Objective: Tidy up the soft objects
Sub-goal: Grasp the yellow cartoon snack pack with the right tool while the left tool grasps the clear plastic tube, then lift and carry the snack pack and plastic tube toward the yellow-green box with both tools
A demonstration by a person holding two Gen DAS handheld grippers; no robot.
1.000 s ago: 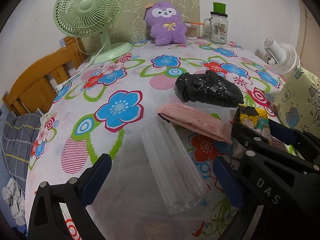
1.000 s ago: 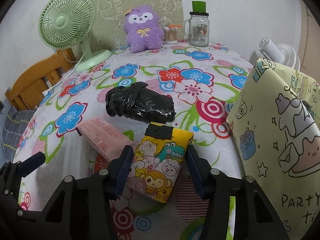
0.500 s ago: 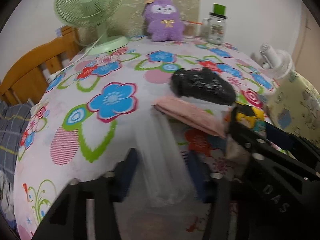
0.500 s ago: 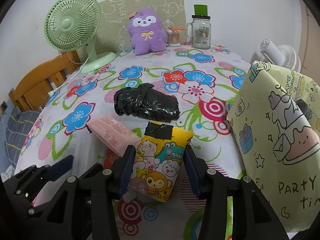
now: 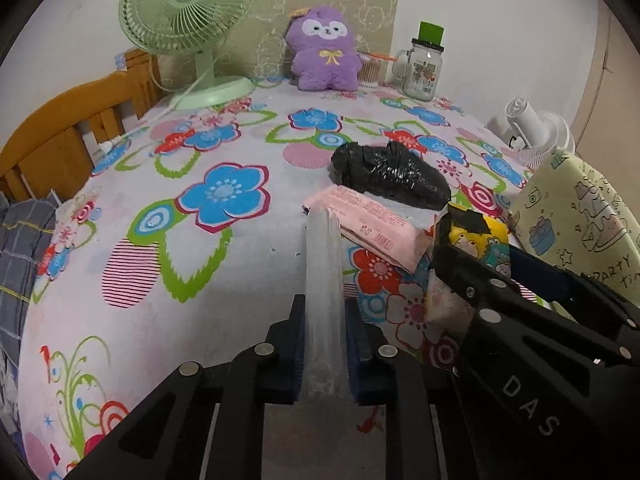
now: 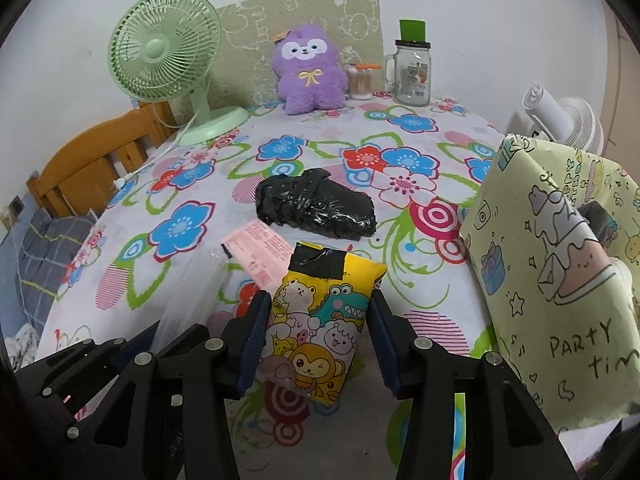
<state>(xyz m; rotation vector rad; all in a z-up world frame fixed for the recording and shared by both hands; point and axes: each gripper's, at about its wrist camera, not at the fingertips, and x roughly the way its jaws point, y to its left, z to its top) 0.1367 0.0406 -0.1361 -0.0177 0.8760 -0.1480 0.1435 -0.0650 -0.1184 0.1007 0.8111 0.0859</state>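
Note:
My left gripper (image 5: 325, 344) is shut on a clear plastic packet (image 5: 324, 280), squeezed thin between the pads and lifted off the flowered tablecloth. My right gripper (image 6: 318, 332) is shut on a yellow cartoon-animal packet (image 6: 320, 320) with black tape at its top; it also shows in the left wrist view (image 5: 476, 240). A pink packet (image 5: 368, 224) lies on the cloth just ahead, also in the right wrist view (image 6: 260, 252). A black plastic bundle (image 5: 388, 176) lies behind it, also in the right wrist view (image 6: 316, 208). A purple plush toy (image 6: 308, 68) sits at the table's back.
A yellow-green "party time" gift bag (image 6: 560, 264) stands at the right, close to the right gripper. A green desk fan (image 5: 188, 24), a glass jar mug (image 6: 412, 76) and a cotton-swab pot (image 6: 360, 84) stand at the back. A white fan (image 6: 568, 120) and wooden chair (image 5: 60, 140) flank the table.
My left gripper closed on the clear plastic packet, squeezing it narrow, and raised it. My right gripper kept its hold on the yellow packet and lifted slightly.

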